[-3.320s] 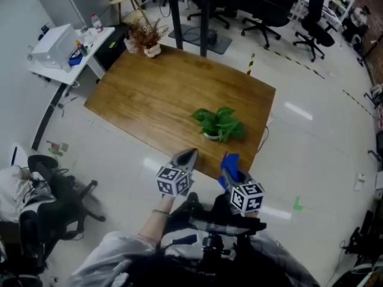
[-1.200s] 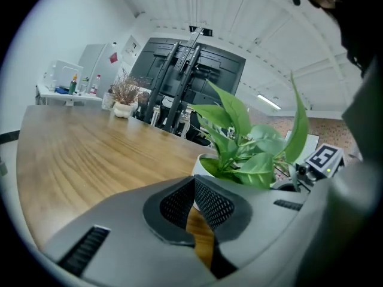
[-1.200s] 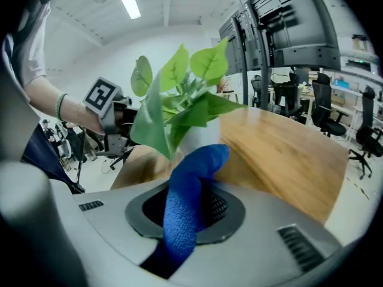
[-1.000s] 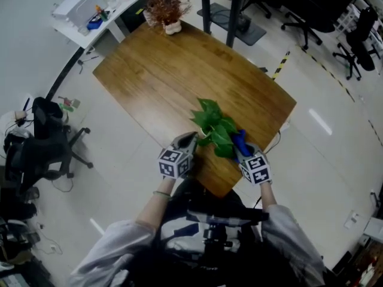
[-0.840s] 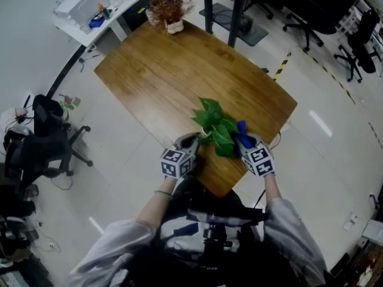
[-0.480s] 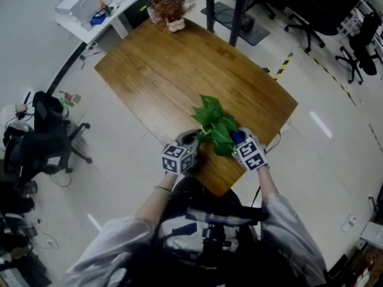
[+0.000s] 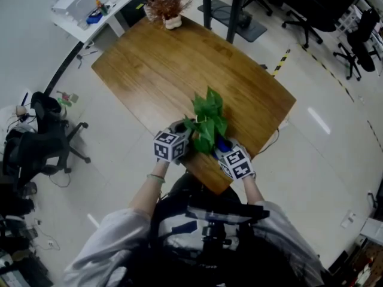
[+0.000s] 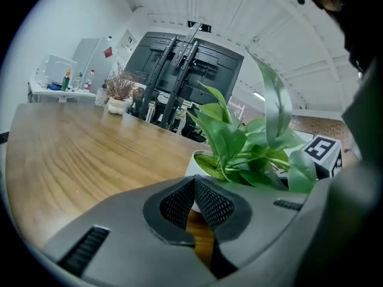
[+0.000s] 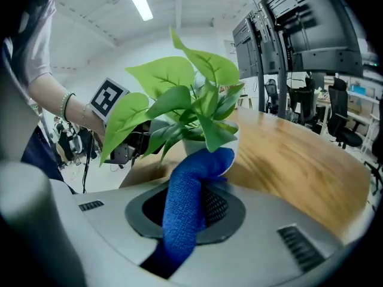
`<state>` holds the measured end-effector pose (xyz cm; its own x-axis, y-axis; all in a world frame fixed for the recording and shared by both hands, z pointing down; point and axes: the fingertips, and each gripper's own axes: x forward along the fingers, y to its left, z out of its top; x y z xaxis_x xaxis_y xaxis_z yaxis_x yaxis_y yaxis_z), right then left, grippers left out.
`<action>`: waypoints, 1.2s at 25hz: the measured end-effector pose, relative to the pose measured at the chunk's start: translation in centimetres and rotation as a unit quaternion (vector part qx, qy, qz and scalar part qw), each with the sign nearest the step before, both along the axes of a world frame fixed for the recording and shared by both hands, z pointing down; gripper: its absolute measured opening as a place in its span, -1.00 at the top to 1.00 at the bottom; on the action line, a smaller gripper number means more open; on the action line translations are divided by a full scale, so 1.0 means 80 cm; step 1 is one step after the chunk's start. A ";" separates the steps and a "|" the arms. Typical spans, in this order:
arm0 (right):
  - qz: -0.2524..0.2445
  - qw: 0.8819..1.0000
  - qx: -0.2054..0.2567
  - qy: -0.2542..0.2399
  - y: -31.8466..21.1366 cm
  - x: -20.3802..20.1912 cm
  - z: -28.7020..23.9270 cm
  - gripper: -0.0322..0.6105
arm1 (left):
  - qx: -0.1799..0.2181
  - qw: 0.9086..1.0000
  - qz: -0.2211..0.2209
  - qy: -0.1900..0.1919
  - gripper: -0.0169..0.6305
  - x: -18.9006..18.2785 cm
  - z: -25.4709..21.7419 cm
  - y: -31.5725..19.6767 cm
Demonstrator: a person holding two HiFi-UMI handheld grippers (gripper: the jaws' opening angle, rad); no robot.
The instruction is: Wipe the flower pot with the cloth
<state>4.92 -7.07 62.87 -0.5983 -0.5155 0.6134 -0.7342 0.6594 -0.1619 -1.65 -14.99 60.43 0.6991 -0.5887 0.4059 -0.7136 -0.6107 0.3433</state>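
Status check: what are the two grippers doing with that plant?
Right gripper shut on blue cloth, its end at the white pot. Left gripper shut, empty, beside the pot. Only leaves overhead.

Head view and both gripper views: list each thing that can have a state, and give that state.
left gripper: shut, empty, beside the flower pot.
right gripper: shut on the blue cloth.
blue cloth: clamped, its free end against the flower pot.
flower pot: upright on the table, near its edge.
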 end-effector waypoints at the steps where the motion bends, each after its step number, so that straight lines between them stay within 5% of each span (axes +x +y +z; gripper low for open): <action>1: 0.005 1.000 -0.004 -0.005 0.001 -0.004 0.002 0.67 | 0.001 1.000 0.004 -0.006 0.92 -0.001 0.002 -0.003; 11: 0.060 0.998 0.008 0.009 -0.027 0.067 -0.004 0.67 | -0.015 0.999 -0.047 0.002 0.92 -0.019 0.011 0.029; 16: 0.004 0.996 0.058 0.068 -0.074 0.084 -0.025 0.67 | -0.027 0.999 -0.036 -0.021 0.92 -0.009 0.029 0.052; 20: -0.069 0.987 0.083 0.122 -0.096 0.072 -0.024 0.67 | -0.024 0.998 -0.061 0.002 0.92 -0.007 0.025 0.043; 30: -0.091 0.987 0.068 0.111 -0.071 0.039 -0.021 0.67 | -0.024 0.997 -0.066 0.016 0.92 -0.009 0.014 0.023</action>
<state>8.07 -12.78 61.20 -0.5468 -0.4982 0.6729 -0.6090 0.7882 0.0887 -2.35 -13.12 61.55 0.6294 -0.6567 0.4154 -0.7752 -0.4941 0.3935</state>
